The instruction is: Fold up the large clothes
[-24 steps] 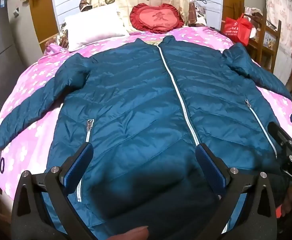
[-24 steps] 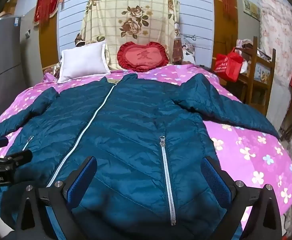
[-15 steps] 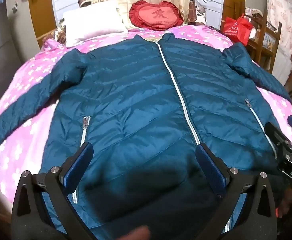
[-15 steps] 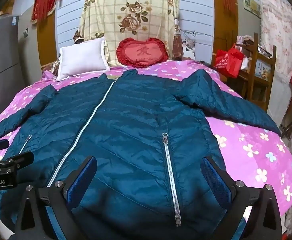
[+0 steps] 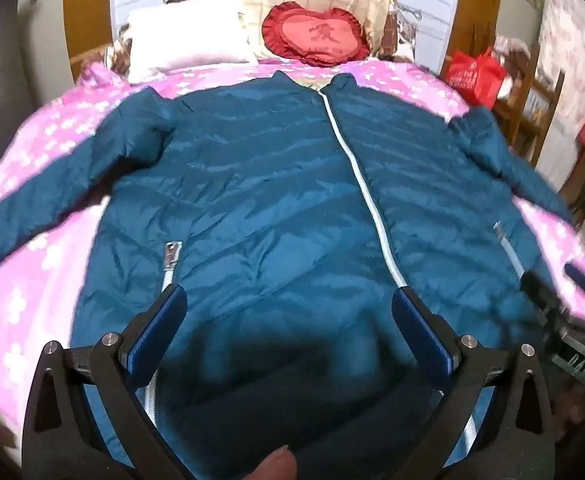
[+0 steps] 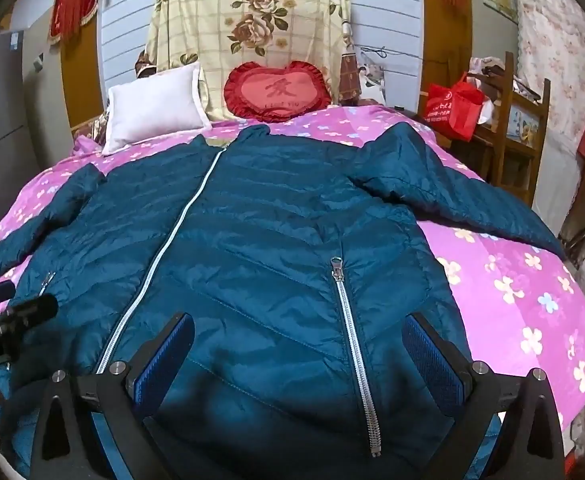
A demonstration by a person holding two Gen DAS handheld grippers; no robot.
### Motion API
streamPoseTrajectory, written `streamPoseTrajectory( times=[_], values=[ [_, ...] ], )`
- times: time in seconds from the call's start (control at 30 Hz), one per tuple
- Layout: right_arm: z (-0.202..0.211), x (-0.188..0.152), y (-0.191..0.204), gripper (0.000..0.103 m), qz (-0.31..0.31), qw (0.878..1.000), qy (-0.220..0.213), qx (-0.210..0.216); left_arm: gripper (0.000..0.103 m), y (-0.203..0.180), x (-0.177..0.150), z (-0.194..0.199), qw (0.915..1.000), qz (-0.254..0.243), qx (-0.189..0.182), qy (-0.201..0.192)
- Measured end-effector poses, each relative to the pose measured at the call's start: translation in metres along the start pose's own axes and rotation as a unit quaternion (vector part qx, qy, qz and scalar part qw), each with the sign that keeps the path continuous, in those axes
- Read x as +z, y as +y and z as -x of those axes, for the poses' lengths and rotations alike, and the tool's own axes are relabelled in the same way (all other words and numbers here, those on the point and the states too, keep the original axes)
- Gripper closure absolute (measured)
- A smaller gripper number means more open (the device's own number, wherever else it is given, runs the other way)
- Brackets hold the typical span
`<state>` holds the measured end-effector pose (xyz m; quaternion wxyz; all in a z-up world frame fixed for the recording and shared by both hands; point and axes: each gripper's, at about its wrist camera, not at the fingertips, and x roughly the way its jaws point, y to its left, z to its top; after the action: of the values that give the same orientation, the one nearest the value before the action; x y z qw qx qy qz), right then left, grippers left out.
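Note:
A dark teal puffer jacket (image 5: 272, 208) lies flat, front up and zipped, on a pink flowered bed, both sleeves spread out to the sides; it also shows in the right wrist view (image 6: 276, 240). My left gripper (image 5: 288, 320) is open and empty, above the jacket's lower front, left of the centre zip (image 5: 366, 184). My right gripper (image 6: 298, 344) is open and empty, above the hem area around the right pocket zip (image 6: 350, 328). Each gripper shows at the edge of the other's view.
A white pillow (image 6: 154, 106) and a red heart cushion (image 6: 278, 90) lean at the headboard. A wooden shelf with a red bag (image 6: 454, 108) stands right of the bed. The pink sheet (image 6: 524, 292) is bare beside the right sleeve.
Both grippers have moved forward and lower over the jacket, which now fills more of each view. The left view is motion-blurred. Both stay open.

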<state>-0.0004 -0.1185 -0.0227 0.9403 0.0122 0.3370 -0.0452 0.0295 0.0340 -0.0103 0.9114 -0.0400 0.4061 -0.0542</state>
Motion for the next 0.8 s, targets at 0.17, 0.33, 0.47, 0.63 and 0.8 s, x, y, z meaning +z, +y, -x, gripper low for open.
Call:
streamPoseTrajectory(
  times=[0.17,0.33,0.47,0.63,0.8],
  values=[
    [0.005,0.003,0.004,0.0,-0.005,1.0,-0.002,-0.004,0.0,0.007,0.01,0.003,0.9976,0.014,-0.066,-0.018],
    [-0.002,-0.001,0.008,0.0,0.008,1.0,0.006,-0.012,0.0,-0.004,0.005,0.006,0.9989,-0.029,-0.03,-0.022],
    [-0.002,0.001,0.003,0.0,-0.005,1.0,0.005,-0.014,0.0,0.002,0.004,-0.003,0.999,-0.033,-0.024,-0.019],
    [-0.004,0.002,0.002,0.0,-0.007,1.0,0.008,-0.014,0.0,0.006,0.004,-0.009,0.999,-0.036,-0.011,-0.024],
    [-0.006,0.003,0.004,0.0,-0.005,1.0,0.01,-0.013,0.0,0.016,0.001,-0.02,0.9995,-0.013,0.011,-0.028]
  ],
)
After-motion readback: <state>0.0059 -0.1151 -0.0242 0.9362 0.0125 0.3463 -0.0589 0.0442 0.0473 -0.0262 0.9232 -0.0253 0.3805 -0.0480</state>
